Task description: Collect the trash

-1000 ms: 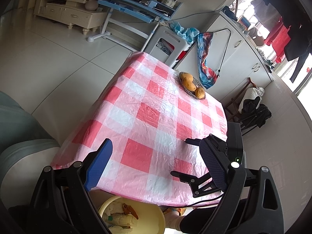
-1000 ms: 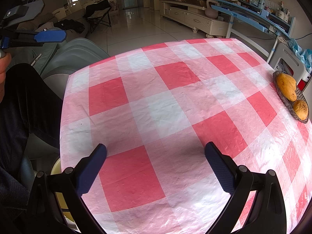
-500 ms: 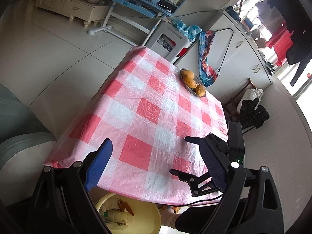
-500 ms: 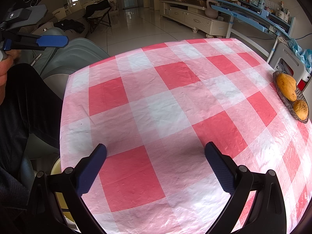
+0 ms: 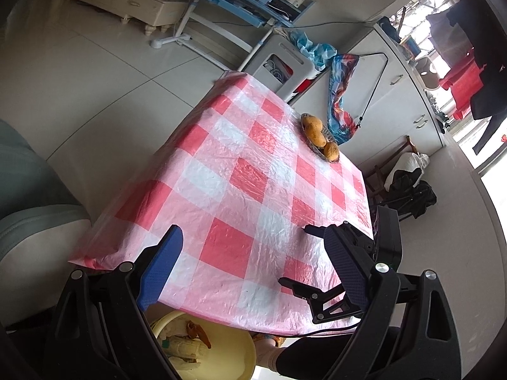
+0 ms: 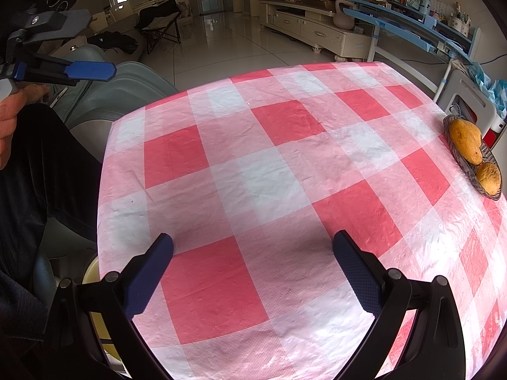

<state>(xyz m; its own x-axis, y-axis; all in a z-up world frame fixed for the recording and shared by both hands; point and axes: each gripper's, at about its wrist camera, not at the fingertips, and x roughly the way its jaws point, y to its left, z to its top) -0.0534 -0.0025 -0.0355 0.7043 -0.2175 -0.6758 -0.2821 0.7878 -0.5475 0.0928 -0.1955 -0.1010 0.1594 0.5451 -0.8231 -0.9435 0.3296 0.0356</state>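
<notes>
Hovering high above the near edge of the desk (image 5: 253,190), the left claw (image 5: 250,266) has its blue fingers spread wide apart with nothing between them. Its view alone shows the yellow bin (image 5: 221,345) on the floor under that near edge, with trash (image 5: 190,345) lying inside: pale wrappers and an orange scrap. It also shows the right claw (image 5: 320,259) from the side, low over the desk's near right part. The right wrist view shows the right claw (image 6: 253,253) with fingers likewise wide apart and empty, just over the red-and-white checked cloth (image 6: 279,164); of the bin only a sliver of yellow rim (image 6: 90,270) appears at the desk's left edge. A dish of fruit (image 6: 475,155) sits at the far right edge. At far left, the left claw (image 6: 92,71) appears raised, held by a hand (image 6: 9,120).
</notes>
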